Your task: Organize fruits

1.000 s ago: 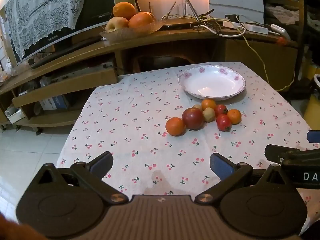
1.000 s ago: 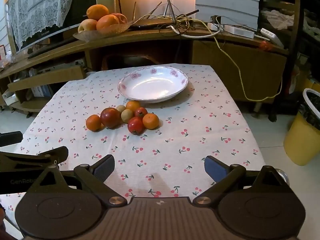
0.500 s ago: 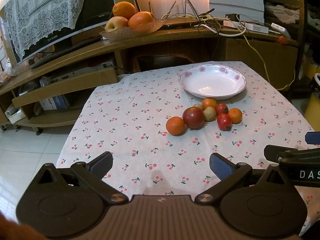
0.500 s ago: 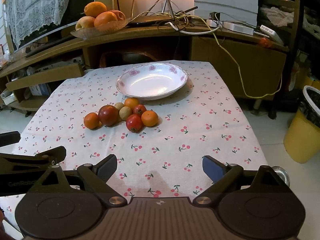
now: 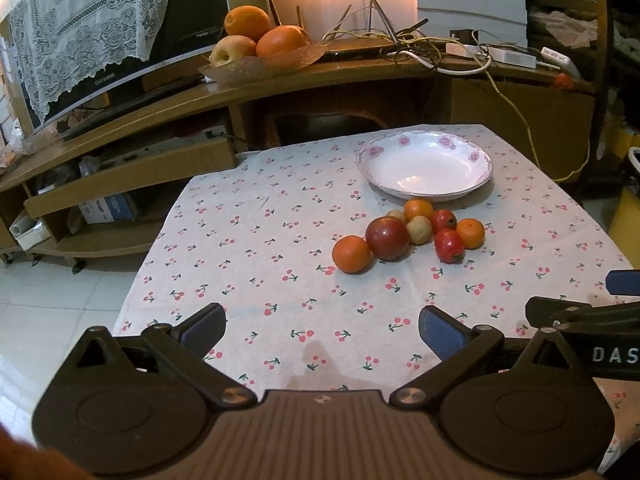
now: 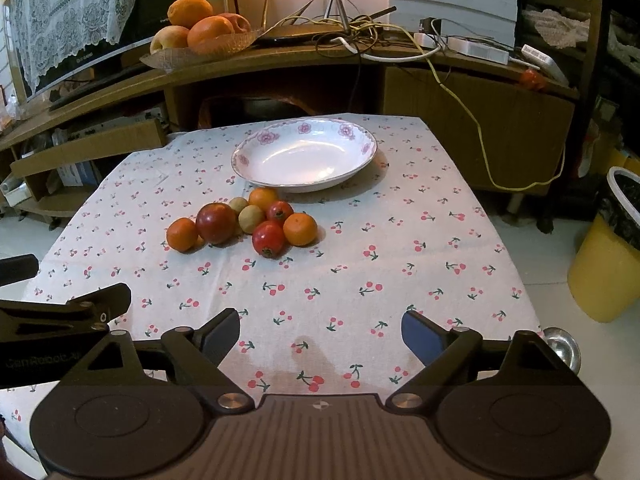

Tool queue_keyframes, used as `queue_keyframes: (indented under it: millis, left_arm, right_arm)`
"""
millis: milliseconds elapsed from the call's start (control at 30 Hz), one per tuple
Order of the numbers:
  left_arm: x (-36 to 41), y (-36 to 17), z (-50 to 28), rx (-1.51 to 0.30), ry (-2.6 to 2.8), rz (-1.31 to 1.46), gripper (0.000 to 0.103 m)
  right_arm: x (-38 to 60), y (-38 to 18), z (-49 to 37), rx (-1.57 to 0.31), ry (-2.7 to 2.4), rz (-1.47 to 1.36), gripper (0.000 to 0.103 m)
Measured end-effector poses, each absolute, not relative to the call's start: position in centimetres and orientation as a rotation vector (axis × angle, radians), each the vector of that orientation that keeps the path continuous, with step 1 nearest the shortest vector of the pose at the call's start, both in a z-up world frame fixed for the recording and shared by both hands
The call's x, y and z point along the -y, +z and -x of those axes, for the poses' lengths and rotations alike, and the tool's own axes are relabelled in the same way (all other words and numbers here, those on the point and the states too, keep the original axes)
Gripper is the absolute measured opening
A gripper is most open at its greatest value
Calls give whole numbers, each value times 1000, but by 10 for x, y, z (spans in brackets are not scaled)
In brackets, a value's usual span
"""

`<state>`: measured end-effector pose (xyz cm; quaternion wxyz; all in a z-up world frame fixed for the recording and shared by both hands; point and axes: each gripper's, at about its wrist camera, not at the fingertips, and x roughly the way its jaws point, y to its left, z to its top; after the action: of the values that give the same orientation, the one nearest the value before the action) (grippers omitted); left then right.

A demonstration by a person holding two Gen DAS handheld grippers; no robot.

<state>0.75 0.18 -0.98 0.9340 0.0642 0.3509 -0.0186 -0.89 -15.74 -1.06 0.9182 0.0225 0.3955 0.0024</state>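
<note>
Both tools hover over the near edge of the counter (image 6: 420, 240), which is covered by a cherry-print cloth: the left tool (image 5: 322, 330) and the right tool (image 6: 320, 334) each have their blue-padded fingers spread wide and hold nothing. The fruits sit in a tight cluster in the middle of the counter, a dark red apple (image 6: 216, 223) with an orange (image 6: 182, 234) touching its left side, and small red, yellow and orange fruits bunched to its right. Just beyond the cluster lies an empty white plate (image 6: 256, 160) with pink flowers on its rim.
</note>
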Motion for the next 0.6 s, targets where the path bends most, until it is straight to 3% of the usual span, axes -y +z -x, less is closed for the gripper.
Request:
queue_keyframes:
  millis: [600]
  left_arm:
    - [-1,-12,-7,-723,-33,-154,103]
  right_arm:
    - [155,-10,9,-808,21,-46,89]
